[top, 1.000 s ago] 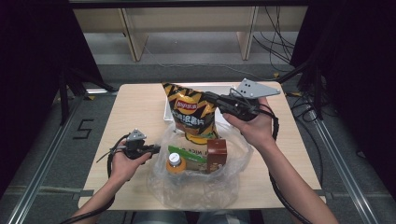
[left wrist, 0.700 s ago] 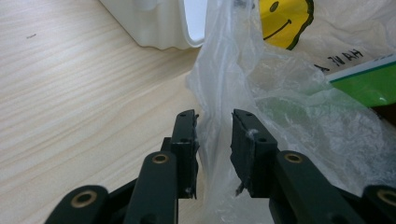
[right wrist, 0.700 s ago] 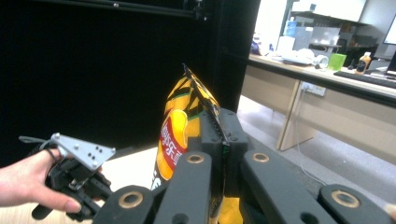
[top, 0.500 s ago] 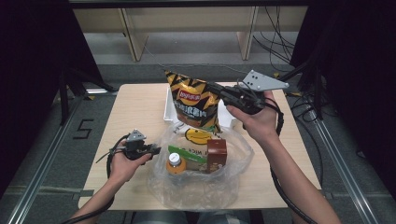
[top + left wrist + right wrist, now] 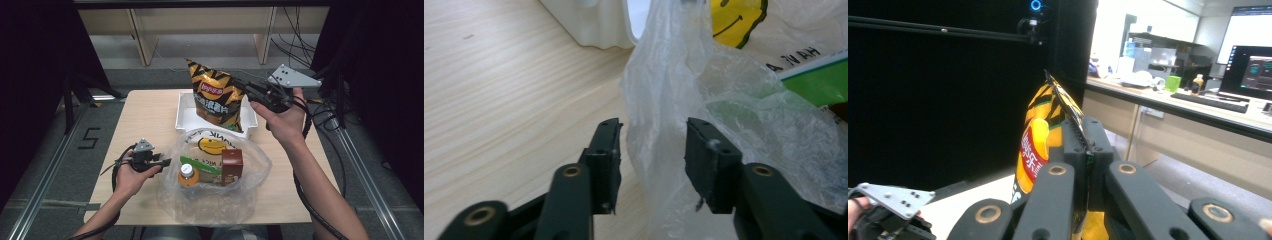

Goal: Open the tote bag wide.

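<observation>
Fingers (image 5: 248, 91) pinch chip bag (image 5: 216, 100) above tray (image 5: 184, 116), plastic bag (image 5: 215, 200) nearby.

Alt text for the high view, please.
The right gripper holds a chip bag by its edge above a white tray. The left gripper, jaws apart, sits at a clear plastic bag of groceries on the wooden table.

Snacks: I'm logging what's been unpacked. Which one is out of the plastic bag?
The yellow chip bag, held up over the white tray by the right gripper; the bottle and brown carton lie in the plastic bag.
</observation>
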Available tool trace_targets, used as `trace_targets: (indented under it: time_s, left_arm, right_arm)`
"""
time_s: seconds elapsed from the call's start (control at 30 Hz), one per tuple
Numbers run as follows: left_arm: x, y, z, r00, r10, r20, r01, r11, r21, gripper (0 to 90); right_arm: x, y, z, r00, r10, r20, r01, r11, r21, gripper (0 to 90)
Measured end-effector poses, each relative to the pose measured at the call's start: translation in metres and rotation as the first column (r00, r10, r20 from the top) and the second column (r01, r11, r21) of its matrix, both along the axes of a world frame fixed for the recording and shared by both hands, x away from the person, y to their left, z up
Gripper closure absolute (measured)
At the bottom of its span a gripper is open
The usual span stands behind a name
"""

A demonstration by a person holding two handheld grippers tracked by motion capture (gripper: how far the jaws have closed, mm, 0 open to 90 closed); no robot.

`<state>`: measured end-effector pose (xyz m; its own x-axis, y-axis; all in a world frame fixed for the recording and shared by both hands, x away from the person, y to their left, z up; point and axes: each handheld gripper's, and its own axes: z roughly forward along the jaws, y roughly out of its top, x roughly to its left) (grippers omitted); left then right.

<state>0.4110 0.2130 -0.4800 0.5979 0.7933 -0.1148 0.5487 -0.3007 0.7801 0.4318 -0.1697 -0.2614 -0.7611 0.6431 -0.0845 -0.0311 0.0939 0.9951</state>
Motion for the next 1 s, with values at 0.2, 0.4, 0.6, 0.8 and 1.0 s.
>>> trace_targets:
  time_s: [0.2, 0.4, 0.6, 0.8, 1.0]
  left_arm:
    - [-0.005, 0.007, 0.007, 0.9998, 0.019, 0.010, -0.019, 0.9992, -0.037, 45.1]
    - [-0.013, 0.015, 0.016, 0.9990, 0.031, 0.031, -0.029, 0.9976, -0.062, 38.0]
    - [-0.023, 0.021, 0.019, 0.9990, 0.033, 0.030, -0.030, 0.9958, -0.087, 35.6]
    - [-0.031, 0.029, 0.025, 0.9977, 0.049, 0.045, -0.044, 0.9927, -0.112, 34.8]
    - [-0.041, 0.038, 0.023, 0.9945, 0.094, 0.046, -0.087, 0.9862, -0.141, 34.9]
  right_arm:
    - [0.004, -0.007, 0.002, 0.9996, -0.023, -0.014, 0.023, 0.999, 0.022, 90.0]
    - [0.010, -0.012, 0.001, 0.9985, -0.054, -0.006, 0.054, 0.998, 0.021, 90.0]
    - [0.014, -0.013, 0.000, 0.9974, -0.067, -0.026, 0.067, 0.997, 0.022, 90.0]
    - [0.022, -0.013, -0.001, 0.9965, -0.080, -0.023, 0.080, 0.997, 0.012, 90.0]
    - [0.028, -0.012, -0.002, 0.9956, -0.085, -0.040, 0.086, 0.996, 0.013, 90.0]
